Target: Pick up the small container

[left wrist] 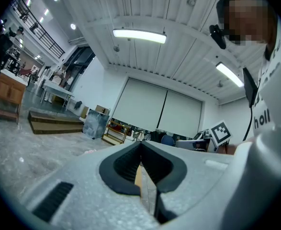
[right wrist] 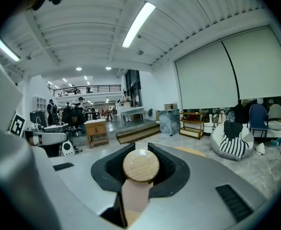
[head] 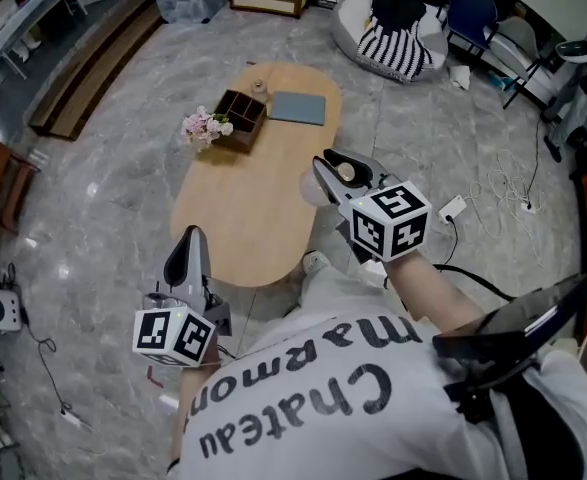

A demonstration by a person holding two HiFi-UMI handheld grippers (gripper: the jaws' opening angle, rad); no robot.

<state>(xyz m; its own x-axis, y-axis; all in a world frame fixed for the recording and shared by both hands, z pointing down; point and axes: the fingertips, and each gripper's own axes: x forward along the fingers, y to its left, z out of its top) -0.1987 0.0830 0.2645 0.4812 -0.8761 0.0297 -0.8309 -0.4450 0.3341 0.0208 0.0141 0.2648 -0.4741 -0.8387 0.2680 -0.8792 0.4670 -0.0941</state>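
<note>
While L claw (left wrist: 141, 146) sits shut, R claw (head: 333, 165) holds small container (right wrist: 140, 166)

Table: an oval top of light wood (head: 243, 218) spread beneath and beyond the jaws of the right gripper (head: 331, 164).
Box: dark wood, split into compartments (head: 241, 116), stood on the far half, well beyond those jaws.
Flowers: a pink bunch (head: 205, 126) sat at the box's left corner.
Pad: flat, grey-blue (head: 298, 108), lay just right of the box, straight ahead of the jaws.
</note>
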